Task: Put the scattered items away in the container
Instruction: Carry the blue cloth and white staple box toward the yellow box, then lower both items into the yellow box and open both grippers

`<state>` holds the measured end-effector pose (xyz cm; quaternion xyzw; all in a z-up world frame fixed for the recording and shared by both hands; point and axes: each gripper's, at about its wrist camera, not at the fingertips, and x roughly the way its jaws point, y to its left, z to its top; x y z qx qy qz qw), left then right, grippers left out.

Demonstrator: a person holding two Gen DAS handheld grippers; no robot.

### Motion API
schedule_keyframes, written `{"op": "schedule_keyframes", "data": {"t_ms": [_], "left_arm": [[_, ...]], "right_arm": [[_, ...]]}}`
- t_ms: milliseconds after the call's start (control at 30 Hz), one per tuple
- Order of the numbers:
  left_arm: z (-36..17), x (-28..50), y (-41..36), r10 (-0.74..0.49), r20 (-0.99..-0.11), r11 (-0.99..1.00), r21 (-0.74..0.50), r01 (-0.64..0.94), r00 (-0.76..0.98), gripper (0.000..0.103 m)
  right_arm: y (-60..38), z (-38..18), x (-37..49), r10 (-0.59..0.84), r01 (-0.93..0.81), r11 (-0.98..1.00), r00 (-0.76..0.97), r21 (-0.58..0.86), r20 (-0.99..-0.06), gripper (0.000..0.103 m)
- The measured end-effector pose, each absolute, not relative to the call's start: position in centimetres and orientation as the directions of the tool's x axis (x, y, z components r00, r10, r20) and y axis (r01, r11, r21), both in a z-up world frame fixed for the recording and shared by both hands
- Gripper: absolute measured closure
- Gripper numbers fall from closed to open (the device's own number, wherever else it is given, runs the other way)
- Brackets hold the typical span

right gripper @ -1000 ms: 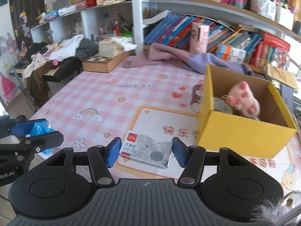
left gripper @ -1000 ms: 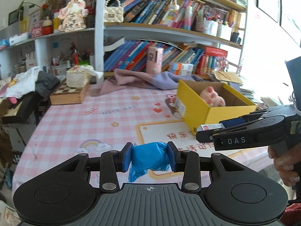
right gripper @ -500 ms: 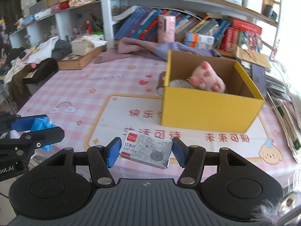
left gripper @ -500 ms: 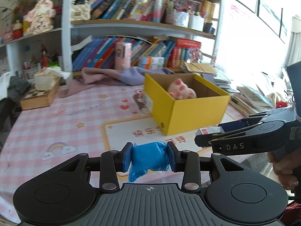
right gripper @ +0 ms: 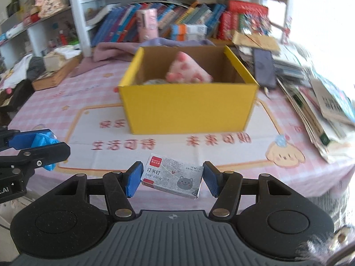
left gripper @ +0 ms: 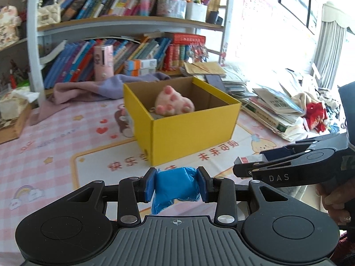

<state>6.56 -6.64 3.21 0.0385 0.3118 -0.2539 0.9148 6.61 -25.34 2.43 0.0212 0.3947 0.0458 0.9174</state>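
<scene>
My left gripper (left gripper: 176, 185) is shut on a blue plastic bag roll (left gripper: 176, 188), held above the table's near edge in front of the yellow box (left gripper: 190, 137). My right gripper (right gripper: 172, 178) is shut on a grey staple box (right gripper: 173, 178) with a cat drawing, also in front of the yellow box (right gripper: 188, 106). A pink plush paw (left gripper: 173, 102) lies inside the box, also seen in the right wrist view (right gripper: 188, 71). The right gripper (left gripper: 246, 168) shows at the right in the left wrist view. The left gripper (right gripper: 42, 146) shows at the left in the right wrist view.
A pink checked tablecloth (left gripper: 55, 146) covers the table. A purple cloth (left gripper: 88, 88) and bookshelves (left gripper: 124, 51) stand behind the box. Stacks of books and papers (right gripper: 321, 102) lie to its right. A wooden box (right gripper: 55, 75) sits at the far left.
Both grippers have swung to the right and nearer the yellow box, which now sits centred ahead. Each still holds its item.
</scene>
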Motion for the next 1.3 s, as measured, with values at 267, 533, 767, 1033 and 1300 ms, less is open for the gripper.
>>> {"op": "schedule_keyframes", "data": {"t_ms": [267, 533, 767, 1033, 1300], "left_arm": [[3.7, 9.1, -10.7, -0.451, -0.580, 0.858, -0.072, 0.509, 0.678, 0.066], [5.2, 13.9, -13.7, -0.420, -0.546, 0.877, -0.040, 0.478, 0.725, 0.066], [5.1, 19.1, -16.1, -0.361, -0.548, 0.902, -0.001, 0.431, 0.755, 0.066], [3.1, 25.2, -18.5, -0.301, -0.624, 0.915, 0.023, 0.402, 0.721, 0.066], [0.5, 29.1, -18.7, -0.278, -0.706, 0.931, -0.031, 0.364, 0.651, 0.066]], "right_arm": [[-29.4, 3.0, 9.0, 0.100, -0.042, 0.994, 0.698, 0.098, -0.709, 0.046], [-32.1, 5.5, 14.9, 0.158, -0.109, 0.987, 0.746, 0.115, -0.647, 0.046], [-32.6, 6.2, 21.3, 0.211, -0.220, 0.974, 0.761, 0.061, -0.614, 0.046], [-32.4, 3.2, 28.0, 0.241, -0.342, 0.939, 0.697, -0.018, -0.675, 0.046], [-32.6, 0.7, 31.5, 0.291, -0.447, 0.894, 0.600, -0.010, -0.745, 0.046]]}}
